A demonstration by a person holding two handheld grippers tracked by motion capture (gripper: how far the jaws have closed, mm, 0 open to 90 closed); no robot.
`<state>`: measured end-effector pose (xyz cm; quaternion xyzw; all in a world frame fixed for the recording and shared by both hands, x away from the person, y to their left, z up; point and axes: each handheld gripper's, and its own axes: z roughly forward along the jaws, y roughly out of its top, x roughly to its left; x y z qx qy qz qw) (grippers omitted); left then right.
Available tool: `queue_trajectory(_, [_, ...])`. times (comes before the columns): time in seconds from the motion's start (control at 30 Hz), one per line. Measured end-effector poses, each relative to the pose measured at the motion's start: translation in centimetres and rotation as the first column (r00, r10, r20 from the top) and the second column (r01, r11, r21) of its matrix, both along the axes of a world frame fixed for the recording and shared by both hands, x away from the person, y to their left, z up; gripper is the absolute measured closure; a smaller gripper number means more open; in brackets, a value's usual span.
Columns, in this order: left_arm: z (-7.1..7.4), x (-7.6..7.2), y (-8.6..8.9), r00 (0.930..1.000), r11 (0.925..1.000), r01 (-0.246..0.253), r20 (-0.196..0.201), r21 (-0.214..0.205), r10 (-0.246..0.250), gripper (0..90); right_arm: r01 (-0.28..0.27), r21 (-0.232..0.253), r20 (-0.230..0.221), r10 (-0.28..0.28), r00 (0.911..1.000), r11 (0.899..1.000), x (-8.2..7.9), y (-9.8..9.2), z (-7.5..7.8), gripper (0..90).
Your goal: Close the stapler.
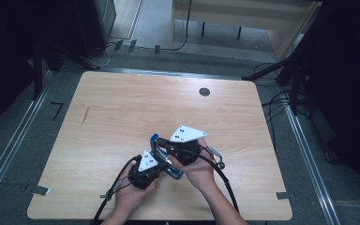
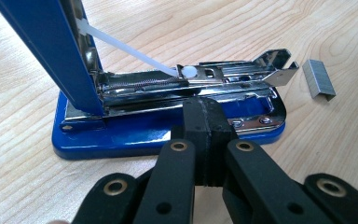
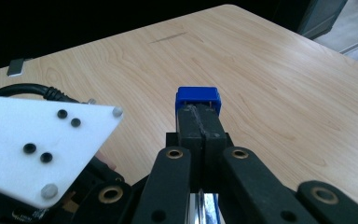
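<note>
In the high view, nearest the camera, two forearms come in from the bottom edge, each hand wrapped around a gripper. The left gripper [image 1: 151,165] sits low and left of centre on the wooden table [image 1: 122,117], its pale three-cornered plate facing up; the right gripper [image 1: 168,149] is just beside it, up and to the right, with its own pale plate. Between and under them lies a blue stapler [image 1: 161,154], near the table's front edge. Black cables trail from both grippers toward the person. A small dark round spot [image 1: 204,92] marks the table's far side.

In the left gripper view, the black jaws of the left gripper [image 2: 205,135] are pressed together with no gap, their tips at the front edge of the stapler's blue base [image 2: 135,135]; whether they pinch it I cannot tell. The stapler is swung open: its blue top arm [image 2: 46,51] rises steeply at the left, the shiny metal staple channel [image 2: 205,81] lies exposed, and a white plastic strip [image 2: 130,51] runs from the arm down to the channel. A small strip of staples [image 2: 319,79] lies on the table just beside the channel's far end.

In the right gripper view, the right gripper [image 3: 200,123] has its jaws clamped onto the blue end of the stapler's arm [image 3: 198,97], which juts up just beyond the tips. The left gripper's white plate [image 3: 37,144] lies at lower left.
</note>
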<state>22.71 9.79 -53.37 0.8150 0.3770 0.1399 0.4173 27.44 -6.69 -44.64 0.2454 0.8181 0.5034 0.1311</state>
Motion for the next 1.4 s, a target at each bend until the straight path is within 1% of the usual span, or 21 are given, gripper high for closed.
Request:
queue_trajectory(0.07, [0.0,0.0,0.0,1.0000,1.0000,0.001,0.000,0.002,-0.001,90.0,-0.002,-0.003,0.003,0.002,1.0000,1.000,0.1,0.2,0.0,90.0])
queue_trajectory(0.33, [0.0,0.0,0.0,1.0000,1.0000,0.004,0.004,0.008,-0.004,90.0,-0.001,0.017,0.002,0.001,1.0000,1.000,0.6,1.0,-0.2,90.0])
queue_trajectory(0.47, [0.0,0.0,0.0,1.0000,1.0000,0.004,-0.003,0.000,-0.004,90.0,-0.007,0.028,0.001,0.007,1.0000,1.000,1.0,1.2,-0.3,90.0])
queue_trajectory(0.8, [0.0,-0.1,-0.1,0.9999,0.9999,0.005,0.013,0.013,-0.005,90.0,-0.020,0.022,0.002,0.020,0.9998,1.000,1.7,1.9,-0.3,90.0])
queue_trajectory(1.27, [0.0,-0.1,-0.1,0.9999,0.9999,0.005,0.009,0.010,-0.006,90.0,-0.023,-0.003,-0.006,0.023,0.9997,1.000,2.5,3.2,-0.4,90.0])
queue_trajectory(1.4, [0.0,-0.1,-0.1,0.9999,0.9999,0.006,0.011,0.011,-0.006,90.0,-0.024,0.003,-0.008,0.024,0.9997,1.000,2.9,3.8,-0.6,90.0])
